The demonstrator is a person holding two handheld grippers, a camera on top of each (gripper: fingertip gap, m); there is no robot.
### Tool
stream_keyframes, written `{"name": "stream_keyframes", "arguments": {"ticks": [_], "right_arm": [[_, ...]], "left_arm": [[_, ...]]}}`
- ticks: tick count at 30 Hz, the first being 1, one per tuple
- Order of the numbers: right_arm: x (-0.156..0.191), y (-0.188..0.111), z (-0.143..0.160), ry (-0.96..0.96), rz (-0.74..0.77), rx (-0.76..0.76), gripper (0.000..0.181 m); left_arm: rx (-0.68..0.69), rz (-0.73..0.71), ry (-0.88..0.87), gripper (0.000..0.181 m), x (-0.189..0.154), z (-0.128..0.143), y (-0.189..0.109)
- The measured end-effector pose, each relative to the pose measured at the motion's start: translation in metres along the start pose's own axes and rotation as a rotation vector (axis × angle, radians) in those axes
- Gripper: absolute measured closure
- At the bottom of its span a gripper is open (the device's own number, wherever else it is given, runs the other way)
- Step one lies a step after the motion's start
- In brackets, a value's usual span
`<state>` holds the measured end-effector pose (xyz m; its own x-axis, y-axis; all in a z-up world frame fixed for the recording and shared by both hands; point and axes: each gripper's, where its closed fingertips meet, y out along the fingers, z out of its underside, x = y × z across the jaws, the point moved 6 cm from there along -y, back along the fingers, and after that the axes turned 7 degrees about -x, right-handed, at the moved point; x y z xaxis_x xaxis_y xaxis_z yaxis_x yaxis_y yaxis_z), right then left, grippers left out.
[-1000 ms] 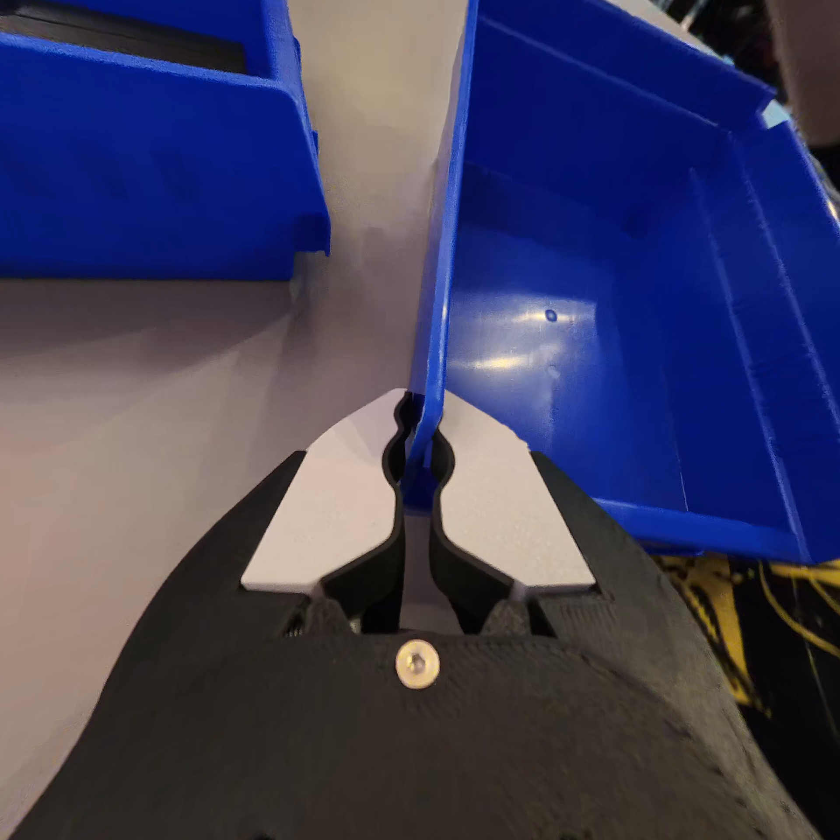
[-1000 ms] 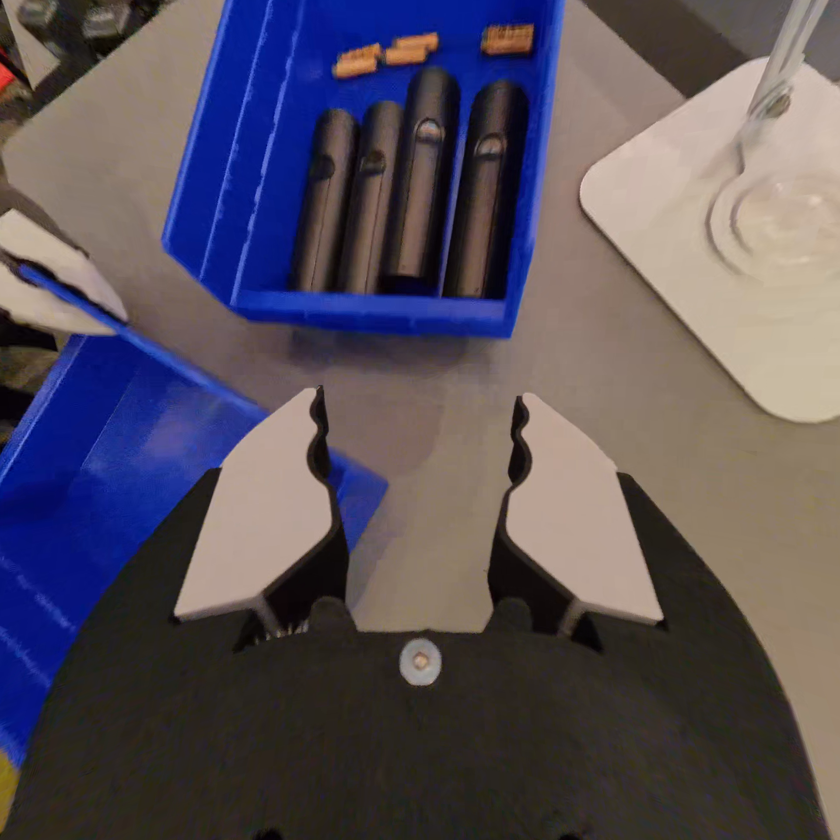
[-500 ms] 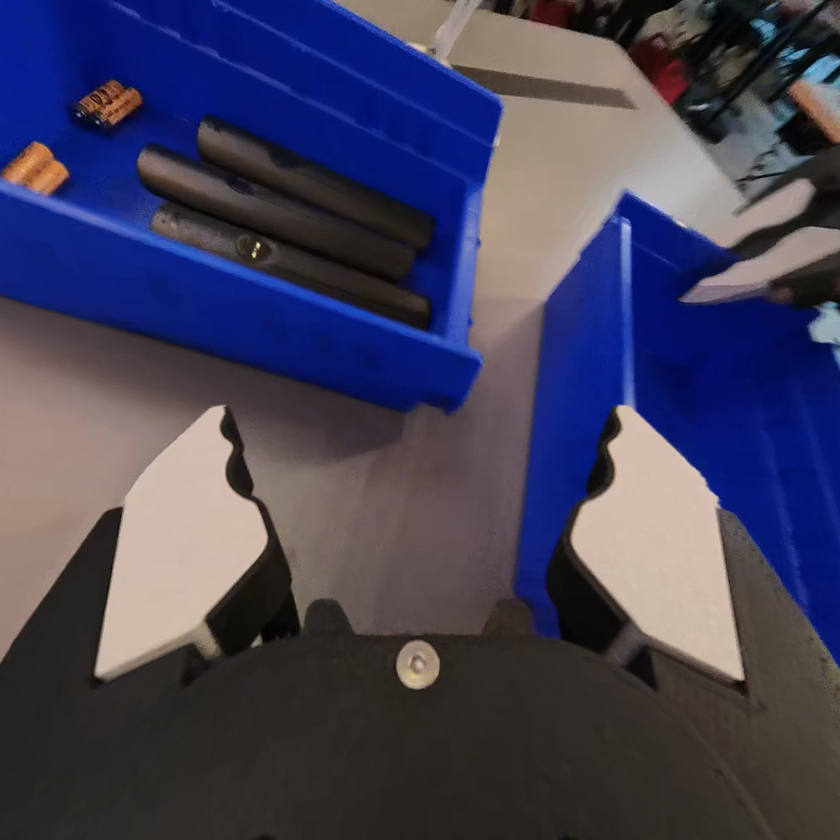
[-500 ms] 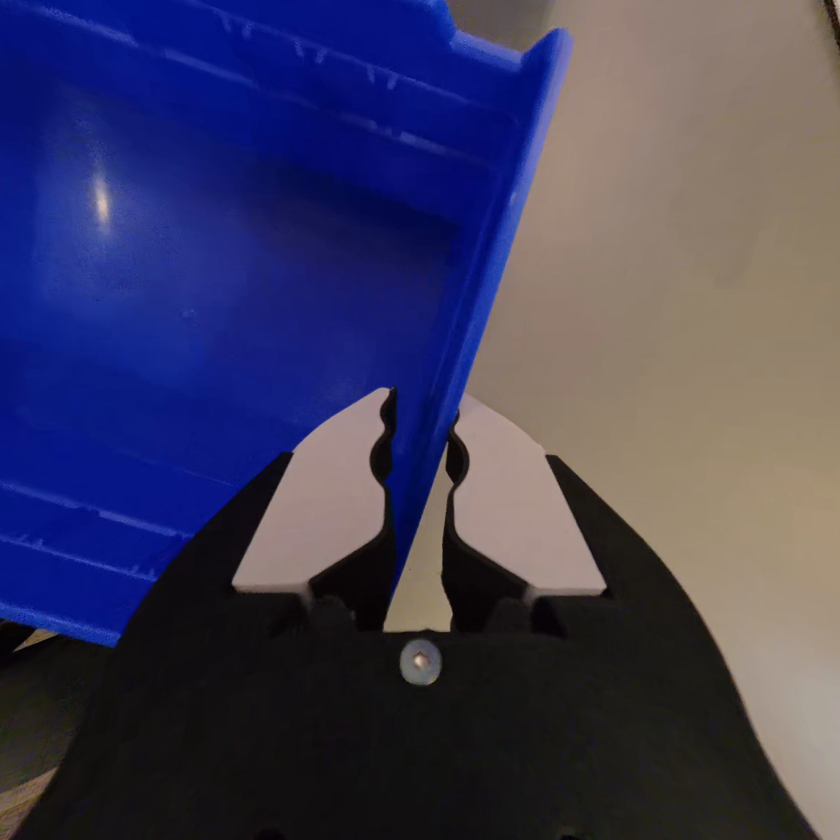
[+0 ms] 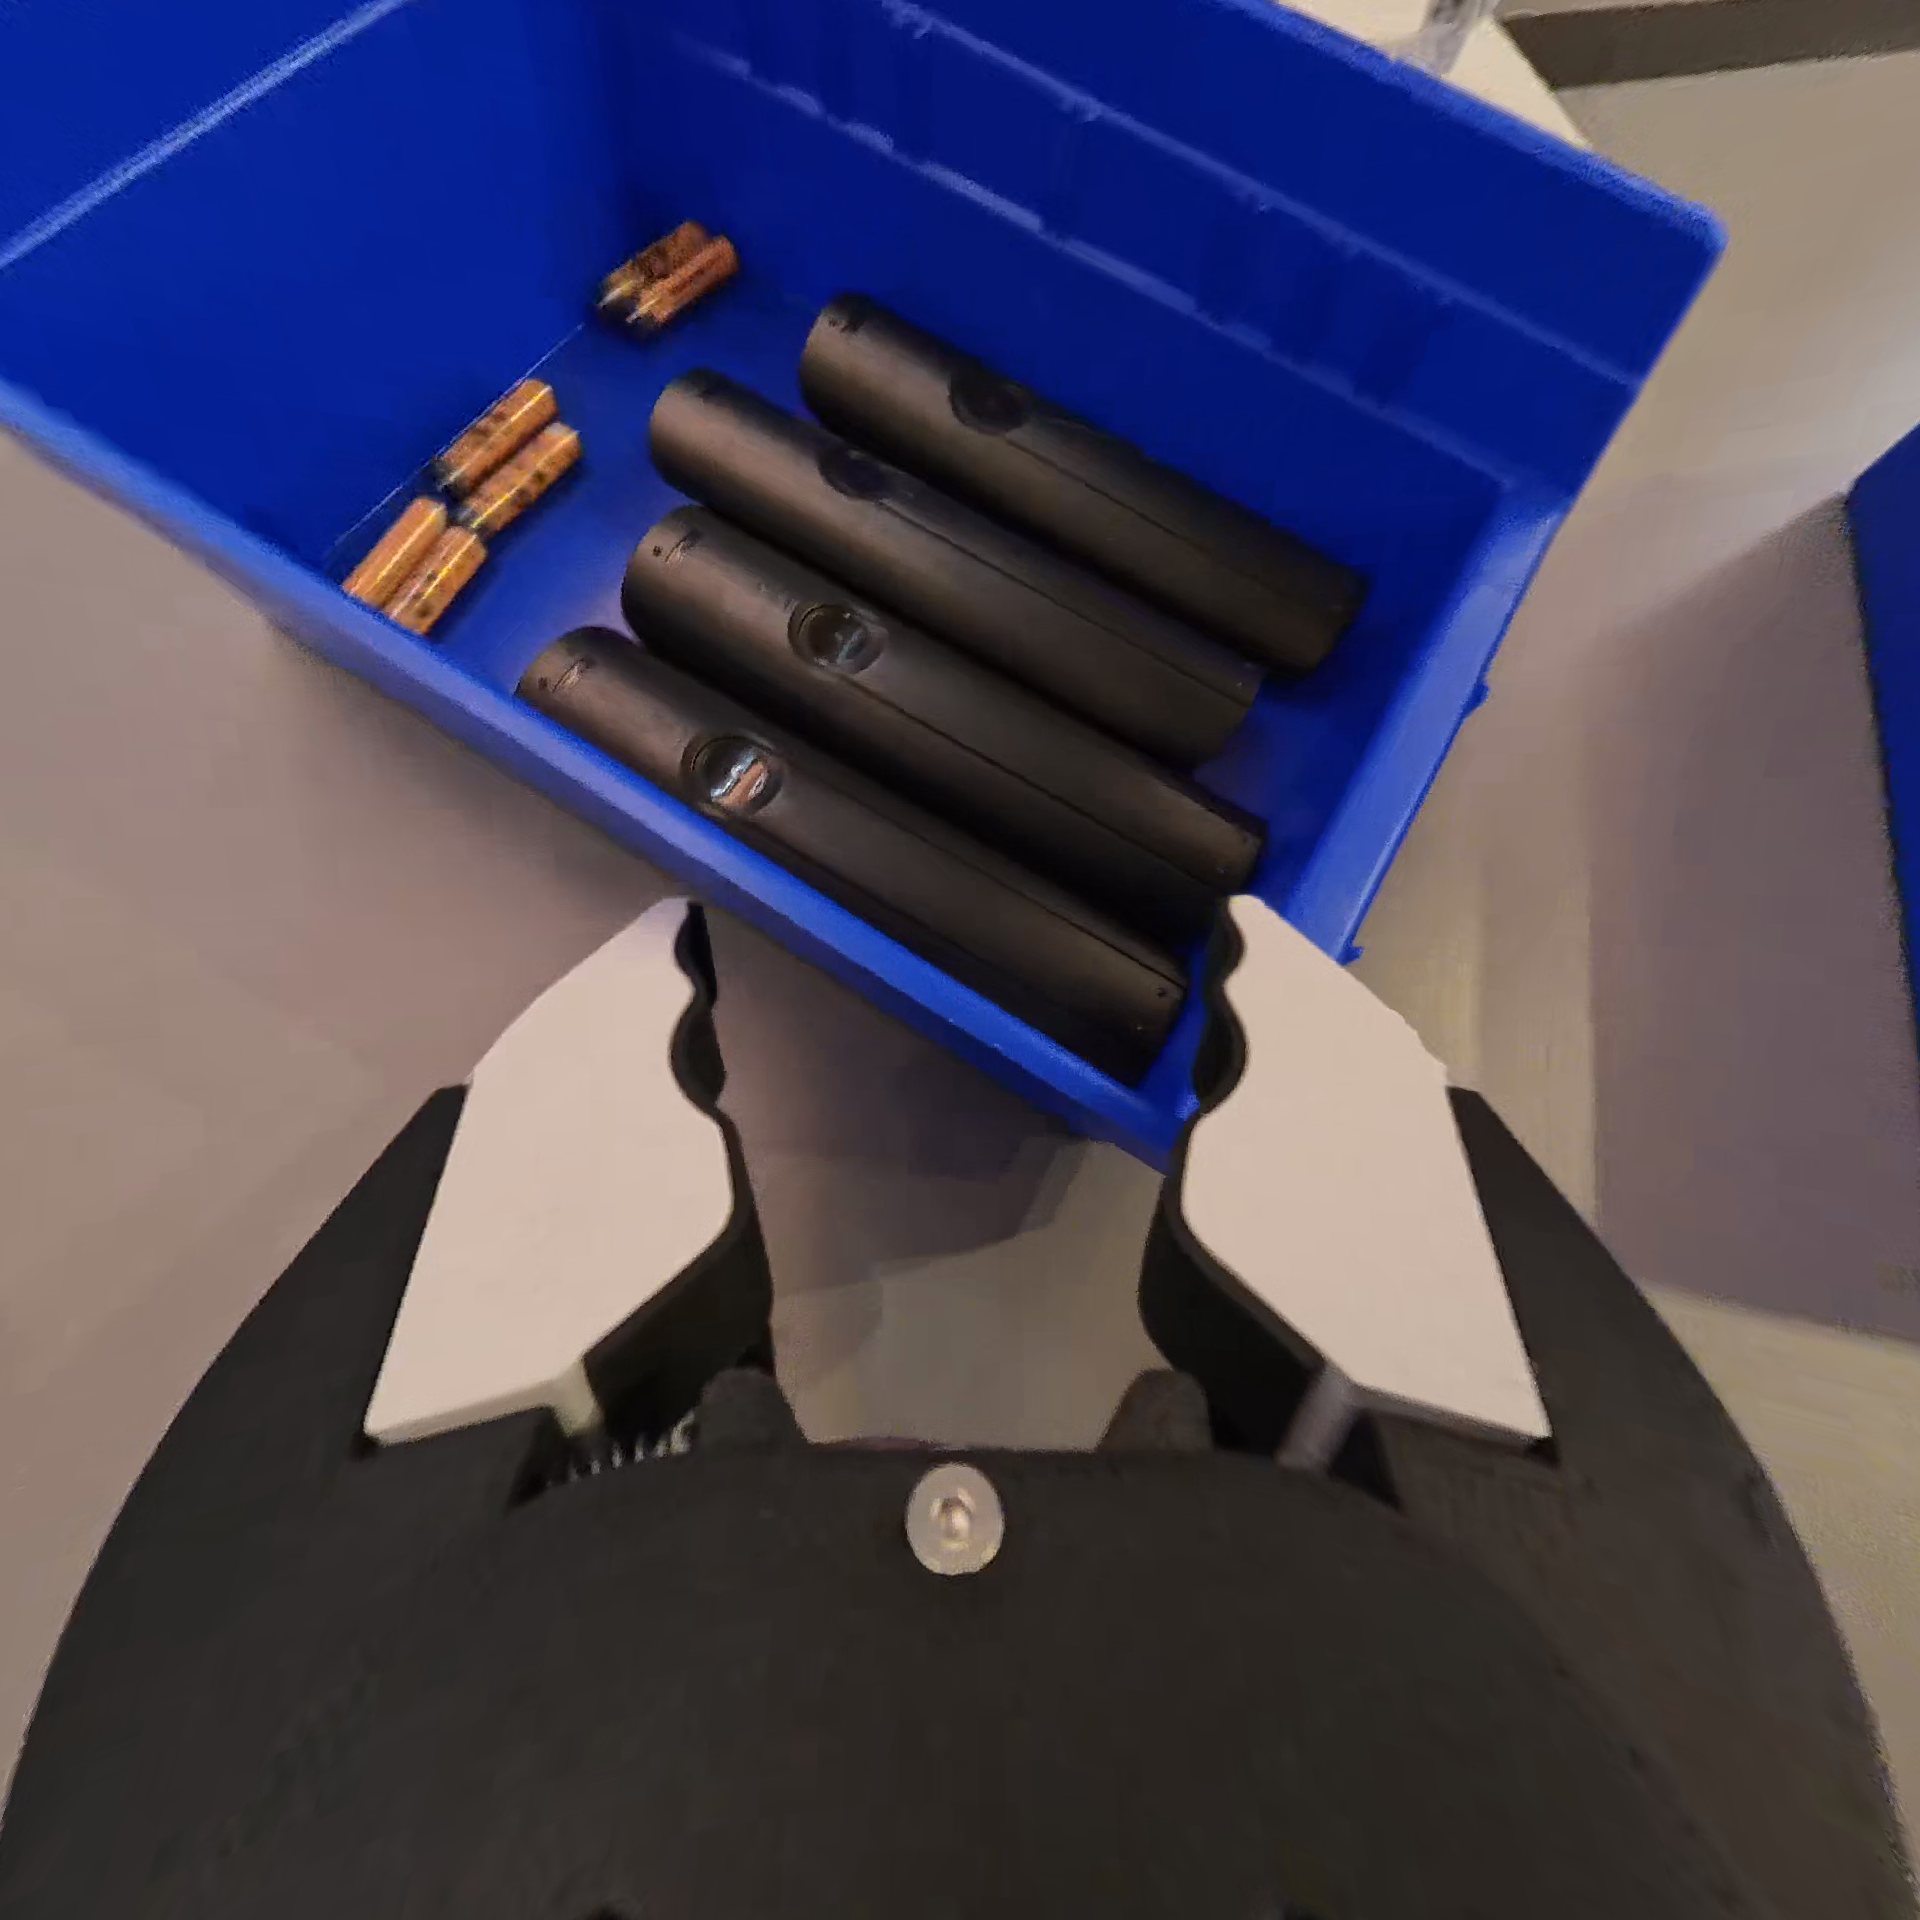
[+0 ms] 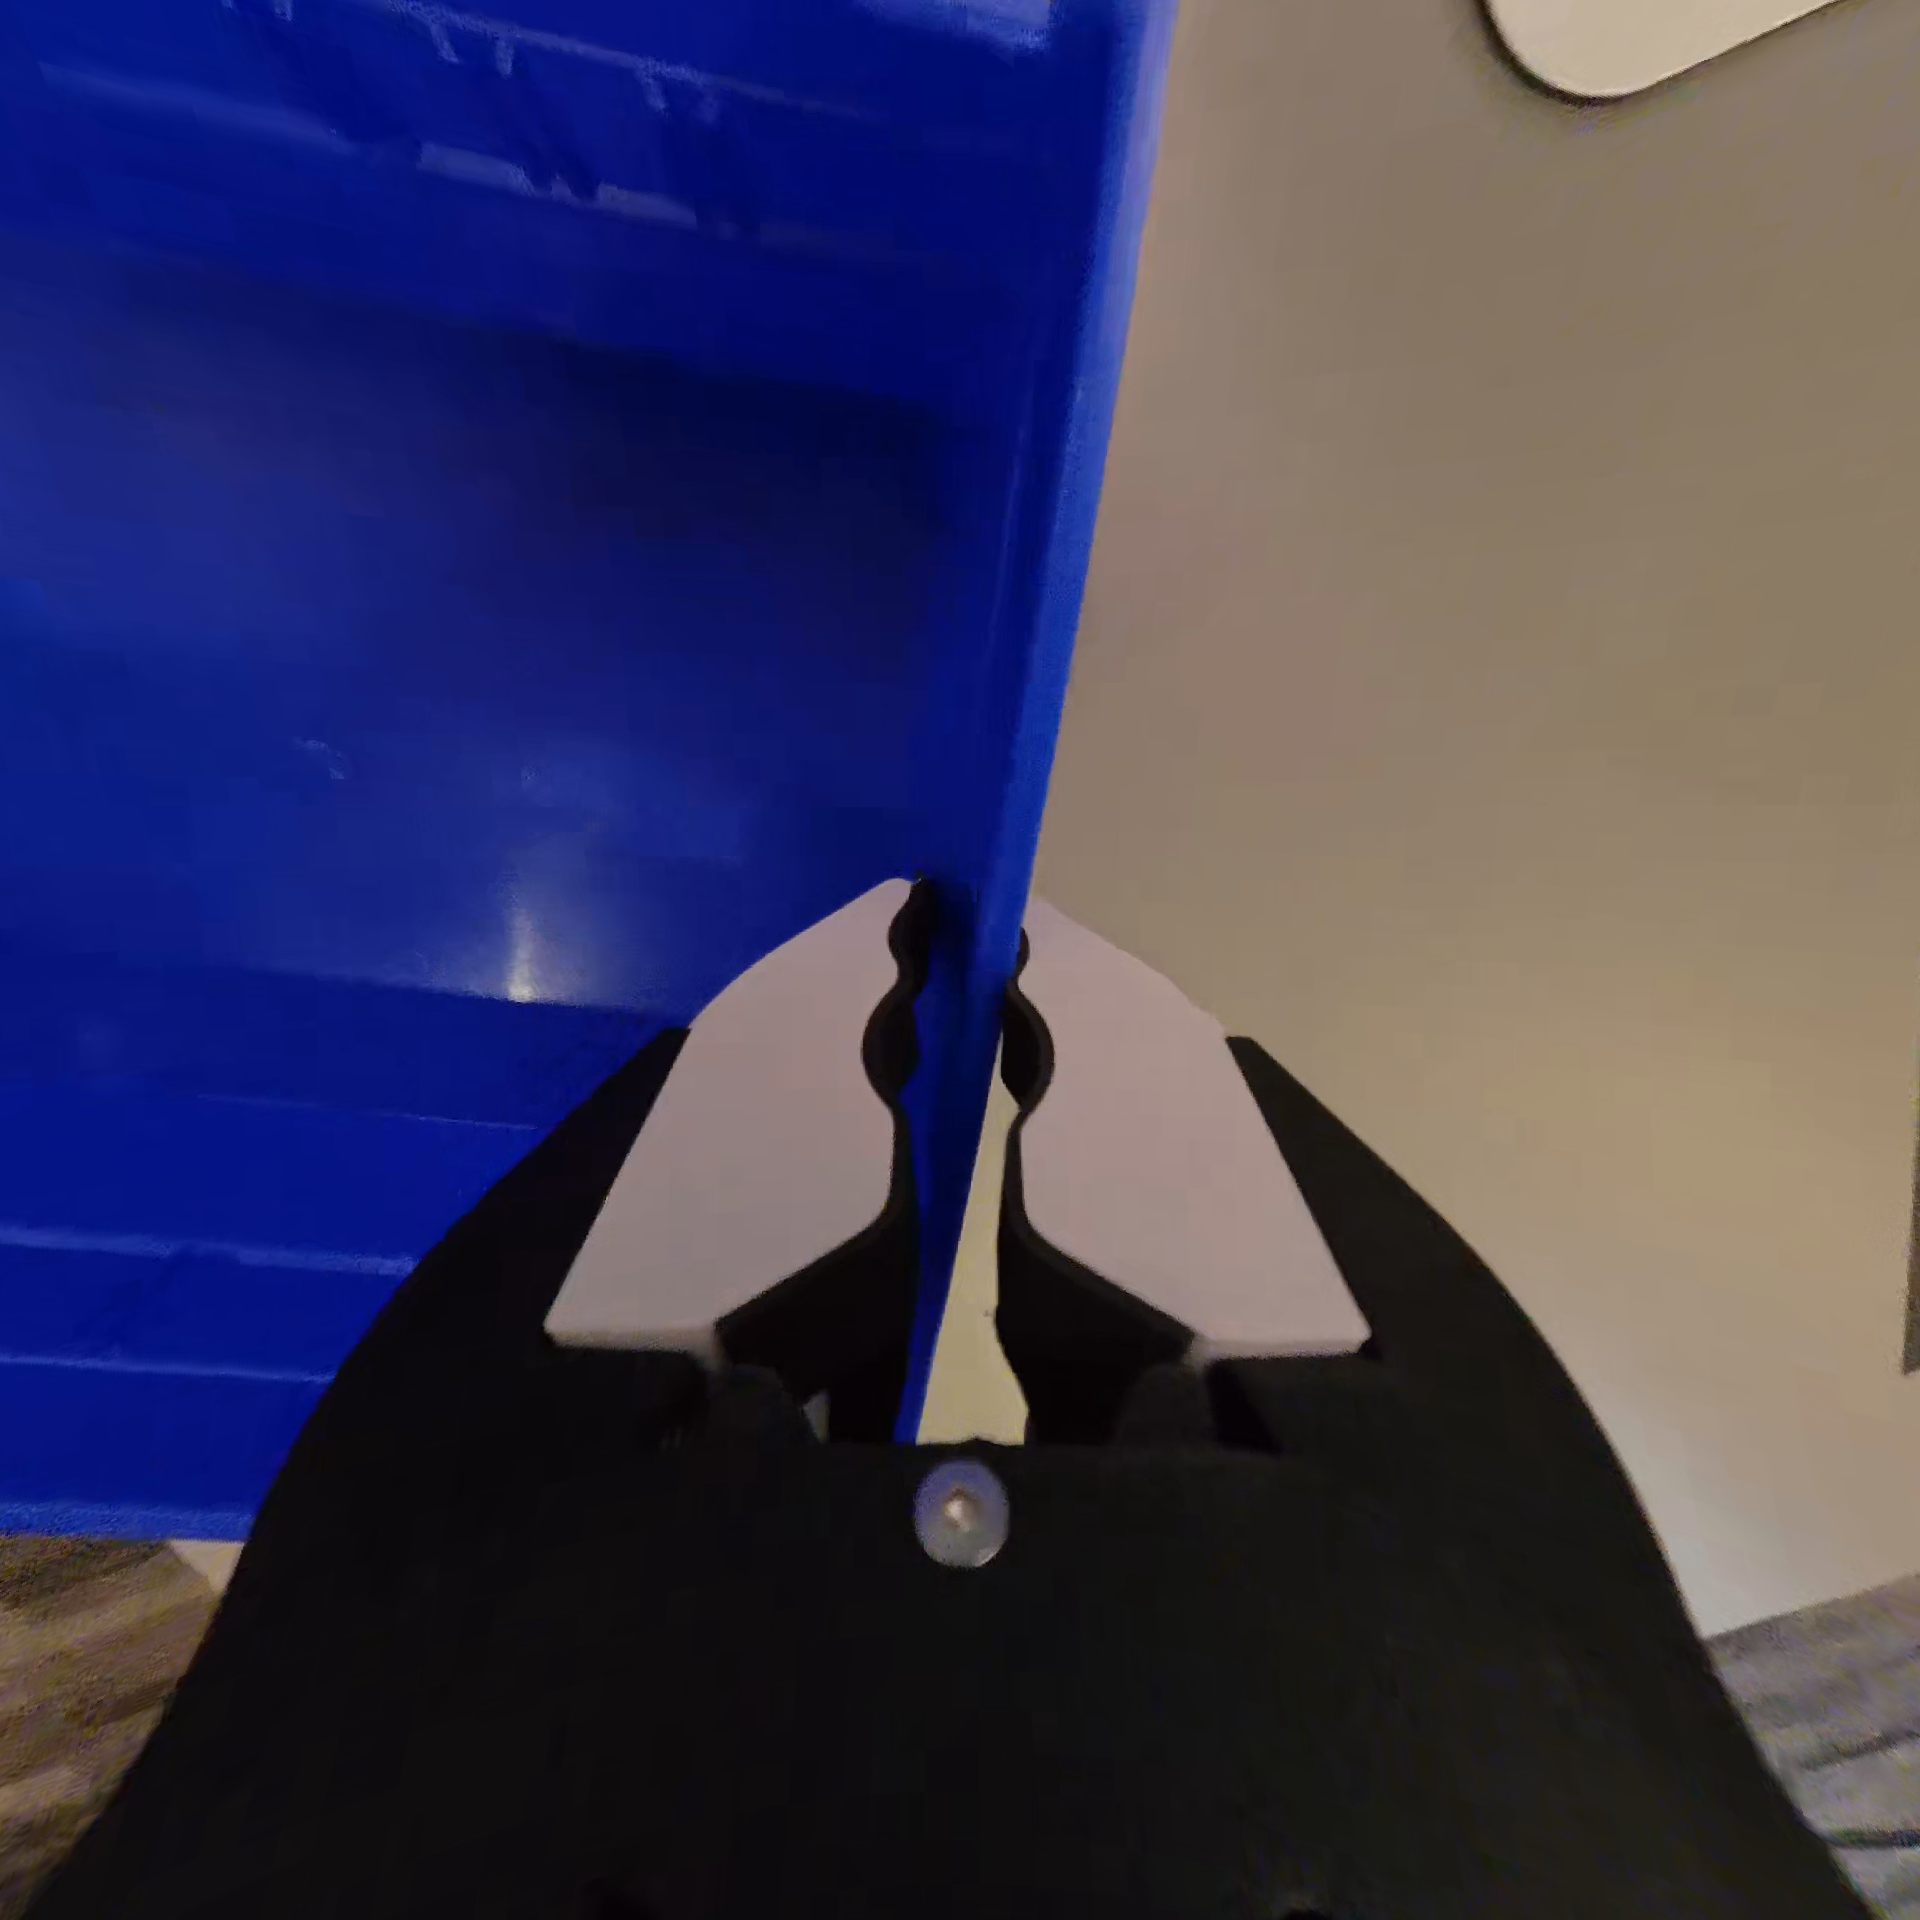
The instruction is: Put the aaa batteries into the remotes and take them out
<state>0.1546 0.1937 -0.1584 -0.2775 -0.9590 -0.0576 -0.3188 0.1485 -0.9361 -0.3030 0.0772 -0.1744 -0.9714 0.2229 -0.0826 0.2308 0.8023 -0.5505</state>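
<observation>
Left wrist view.
- Left gripper: jaws spread wide, holding nothing. It hangs above the near corner of the stocked bin.
- Stocked bin: blue plastic, standing on a grey table.
- Remotes: four black sticks, lying side by side on the bin floor, all with the back up. The nearest remote runs along the near wall.
- Batteries: six orange cells in three pairs at the far-left end of the bin floor, apart from the remotes. None is loaded as far as can be seen.
- Second bin edge: a blue sliver at the right border.

Right wrist view.
- Right gripper: jaws closed onto the thin side wall of the empty bin, one finger inside, one outside.
- Empty bin: blue, nothing in it. Whether it is lifted or resting cannot be told.
- White pad: a rounded corner at the top edge, well apart.

Handling note, as judgement. The step in hand looks like placing the empty bin while the left gripper goes for a remote. Set the bin flat before letting go. Take the nearest remote across its width near the middle, fingers clear of the bin wall, and lift it straight up so its neighbours stay put.
</observation>
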Motion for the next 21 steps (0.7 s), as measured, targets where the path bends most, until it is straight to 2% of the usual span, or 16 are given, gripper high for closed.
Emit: {"name": "stream_keyframes", "arguments": {"ticks": [4,8,12,17,21], "right_arm": [[-0.036,-0.004,0.015,-0.059,0.057,0.081,0.166],[-0.072,-0.006,0.024,-0.088,0.100,0.125,0.164],[-0.103,-0.005,0.027,-0.170,0.137,0.161,0.162],[-0.142,-0.001,0.024,-0.262,0.202,0.223,0.158],[-0.176,0.003,0.020,-0.322,0.230,0.276,0.157]], "left_arm": [[-0.007,-0.035,-0.004,0.137,0.049,0.002,-0.012],[-0.003,-0.052,-0.021,0.151,0.080,0.001,-0.013],[-0.020,-0.157,-0.005,0.171,0.108,-0.003,-0.010],[-0.014,-0.200,-0.004,0.174,0.133,-0.008,-0.004],[-0.042,-0.206,-0.078,0.176,0.149,-0.012,0.001]]}}
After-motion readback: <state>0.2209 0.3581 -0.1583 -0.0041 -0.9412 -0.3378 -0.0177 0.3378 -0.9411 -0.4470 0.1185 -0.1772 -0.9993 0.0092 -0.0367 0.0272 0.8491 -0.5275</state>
